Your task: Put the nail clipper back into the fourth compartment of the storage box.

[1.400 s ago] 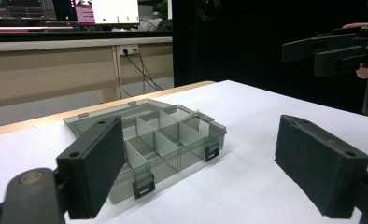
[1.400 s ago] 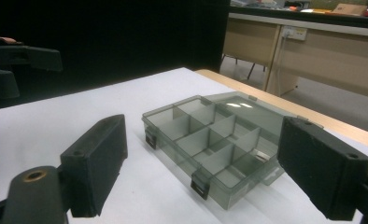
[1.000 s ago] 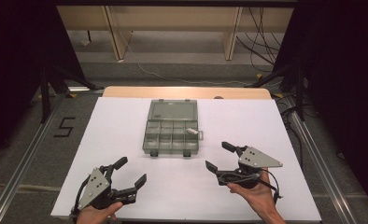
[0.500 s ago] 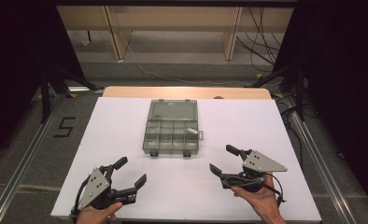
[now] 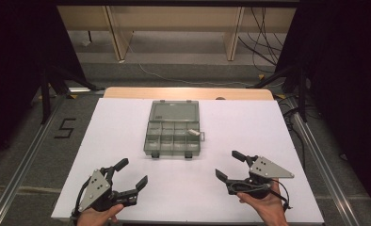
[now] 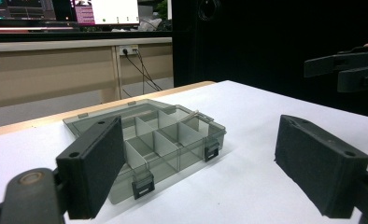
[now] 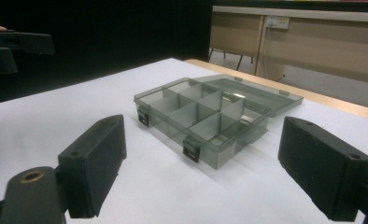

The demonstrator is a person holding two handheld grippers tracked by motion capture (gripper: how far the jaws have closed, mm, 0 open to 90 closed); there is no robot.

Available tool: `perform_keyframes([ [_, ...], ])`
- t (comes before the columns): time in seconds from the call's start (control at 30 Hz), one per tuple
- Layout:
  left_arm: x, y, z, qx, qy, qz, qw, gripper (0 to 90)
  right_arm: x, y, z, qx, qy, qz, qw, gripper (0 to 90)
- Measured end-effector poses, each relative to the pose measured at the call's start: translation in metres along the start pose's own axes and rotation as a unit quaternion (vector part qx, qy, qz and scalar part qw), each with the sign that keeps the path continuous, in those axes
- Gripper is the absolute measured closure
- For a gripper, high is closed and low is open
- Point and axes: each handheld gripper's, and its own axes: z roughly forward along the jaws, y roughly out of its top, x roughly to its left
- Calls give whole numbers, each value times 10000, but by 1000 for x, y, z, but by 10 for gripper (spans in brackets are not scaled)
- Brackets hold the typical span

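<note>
We see the grey box [image 5: 173, 129] lying open near the middle of the white table [image 5: 278, 127]; our left gripper [image 5: 132, 176] and right gripper [image 5: 227, 165] hover nearer us, jaws spread apart, holding nothing.

**Surroundings of the work table**

The table [image 5: 127, 117] carries a white surface with a light wooden edge strip [image 5: 188, 92] along its far side. Left of the table, a black numeral 5 [image 5: 64, 128] is marked on the grey floor. Beyond the table stands a beige bench [image 5: 174, 19] with cables [image 5: 261, 28] hanging beside it. Aluminium rails [image 5: 28, 155] flank the table. Monitors [image 6: 105, 11] sit on the bench.
</note>
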Motion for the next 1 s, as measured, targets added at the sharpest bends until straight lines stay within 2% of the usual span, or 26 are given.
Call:
perform_keyframes([
  [0.07, 0, 0, 0, 0, 7, 11, 10000, 154, 0, -1, -1, -24, -23, -15, 10000, 163],
  [0.13, 1, 0, 0, -4, 19, 19, 10000, 154, 2, -2, -3, 49, -144, -3, 9999, 162],
  [0.37, 1, 0, 0, -24, 11, 19, 10000, 154, 9, -3, -8, 109, -25, -32, 9999, 160],
  [0.43, 1, 0, 0, -15, 13, 24, 10000, 154, 9, -4, -7, -93, -24, -114, 9999, 160],
  [0.53, 0, 1, 0, -26, 6, 27, 10000, 154, 9, -3, -7, 32, -19, -120, 9999, 159],
  [0.57, 0, 1, 0, -25, 3, 31, 10000, 154, 9, -4, -7, -21, -103, -96, 9999, 160],
  [0.63, 0, 1, 0, -24, 4, 29, 10000, 154, 8, -3, -6, -25, -89, -153, 9998, 160],
  [0.7, 0, 1, 0, -30, 2, 35, 10000, 154, 9, -4, -6, 16, -75, -107, 9999, 160],
  [0.73, 0, 1, 0, -33, 3, 34, 10000, 154, 9, -4, -3, -62, 6, -79, 9999, 160],
  [0.83, 0, 1, 0, -28, 8, 28, 10000, 154, 9, -4, -5, 78, -9, -96, 9999, 159],
  [0.9, 0, 1, 0, -33, 11, 30, 10000, 154, 9, -4, -4, -22, 20, -142, 9999, 160],
  [0.93, 0, 1, 0, -35, 12, 34, 10000, 154, 9, -3, -5, 36, -16, -118, 9999, 159],
  [0.97, 0, 1, 0, -39, 11, 41, 10000, 154, 10, -4, -3, -49, 17, -53, 10000, 160],
  [1.0, 0, 1, -1, -36, 14, 40, 10000, 154, 9, -3, -4, 72, 47, -128, 9999, 160],
])
